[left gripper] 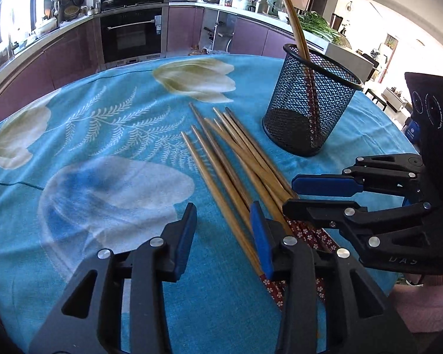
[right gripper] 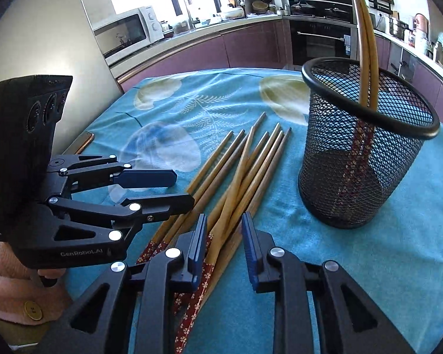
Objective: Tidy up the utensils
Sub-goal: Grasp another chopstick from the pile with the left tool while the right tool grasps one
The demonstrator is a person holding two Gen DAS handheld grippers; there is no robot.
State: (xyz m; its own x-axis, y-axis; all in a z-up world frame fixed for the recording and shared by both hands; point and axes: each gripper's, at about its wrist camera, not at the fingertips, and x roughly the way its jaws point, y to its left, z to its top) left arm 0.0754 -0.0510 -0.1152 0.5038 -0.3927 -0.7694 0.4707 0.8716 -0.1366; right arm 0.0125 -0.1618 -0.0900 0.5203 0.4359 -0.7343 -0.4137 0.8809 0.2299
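— What's around the work area?

— A blue floral tablecloth (left gripper: 109,124) covers the table. A black mesh holder (left gripper: 310,100) stands upright past the loose chopsticks (left gripper: 236,159). Nothing lies between the pile and the holder.

— How many chopsticks?

— Two stand in the holder (right gripper: 366,44), patterned red ends down, leaning against its rim. About eight lie loose, overlapping, so I can't tell exactly.

— Which way do they point?

— Long axes run away from both cameras, narrow tips far, red ends near.

— And the grippers?

— The left gripper (left gripper: 223,233) is spread apart, empty, over the near ends. The right gripper (right gripper: 224,244) is likewise parted, holding nothing.
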